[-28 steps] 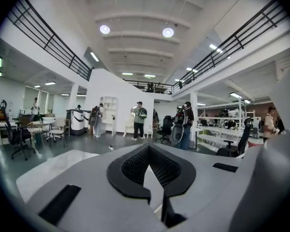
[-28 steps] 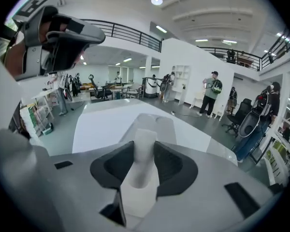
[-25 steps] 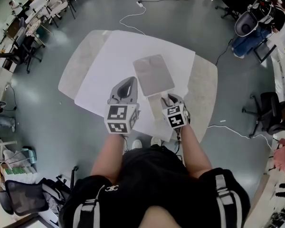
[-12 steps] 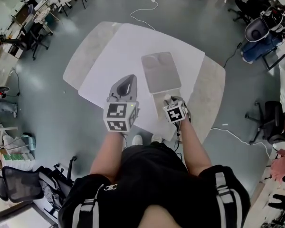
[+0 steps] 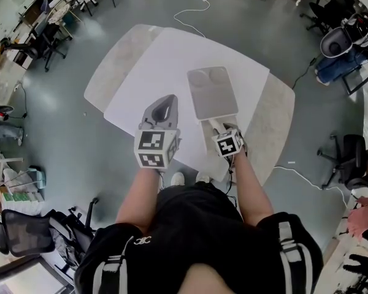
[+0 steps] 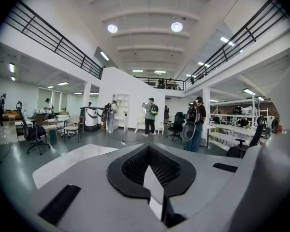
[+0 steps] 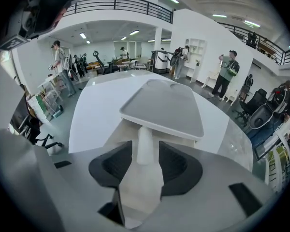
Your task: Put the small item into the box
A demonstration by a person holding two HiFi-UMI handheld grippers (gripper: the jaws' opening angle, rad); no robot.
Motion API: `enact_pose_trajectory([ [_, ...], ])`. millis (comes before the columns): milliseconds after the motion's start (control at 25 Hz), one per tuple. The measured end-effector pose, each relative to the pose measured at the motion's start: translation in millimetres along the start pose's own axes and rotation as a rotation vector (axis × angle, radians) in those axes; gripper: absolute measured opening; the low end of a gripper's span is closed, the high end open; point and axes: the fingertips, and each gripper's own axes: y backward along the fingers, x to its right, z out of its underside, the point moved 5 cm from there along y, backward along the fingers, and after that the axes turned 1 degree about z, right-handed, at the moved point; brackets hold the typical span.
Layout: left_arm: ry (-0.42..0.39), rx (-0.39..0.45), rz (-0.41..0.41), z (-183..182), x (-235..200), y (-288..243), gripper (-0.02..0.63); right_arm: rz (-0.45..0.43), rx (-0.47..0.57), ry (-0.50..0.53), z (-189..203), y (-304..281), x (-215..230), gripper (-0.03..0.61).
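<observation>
A small white cylindrical item (image 7: 145,148) lies between the jaws of my right gripper (image 7: 145,153). The jaws are opening, and a thin gap shows on each side of the item. Under it is a flat beige box (image 7: 111,135), at the near end of a grey tray-like lid (image 7: 164,105). The head view shows the right gripper (image 5: 226,132) over the beige box (image 5: 210,149), just below the grey lid (image 5: 212,94). My left gripper (image 5: 165,106) hovers to the left over the white sheet. Its jaw tips (image 6: 148,149) meet with nothing between them.
A white sheet (image 5: 165,60) covers the middle of a pale rounded table (image 5: 119,54). Cables lie on the grey floor beyond it. Office chairs (image 5: 349,158) stand to the right, with desks at the far left. Several people stand in the hall behind.
The head view has drifted a little, so the table sits slightly higher and further right. Both grippers stay in about the same places over the table.
</observation>
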Motion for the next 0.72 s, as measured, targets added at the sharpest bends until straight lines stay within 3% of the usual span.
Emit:
enact_pose_trajectory([
  [280, -0.003, 0.010, 0.056, 0, 10, -6, 0.006, 0.020, 0.164, -0.088, -22, 28, 3, 0.141],
  [560, -0.011, 0.031, 0.117, -8, 25, -13, 0.005, 0.108, 0.447, -0.160, -58, 85, 22, 0.133],
  [720, -0.016, 0.042, 0.151, -15, 38, -18, 0.006, 0.165, 0.619, -0.208, -80, 131, 39, 0.084],
])
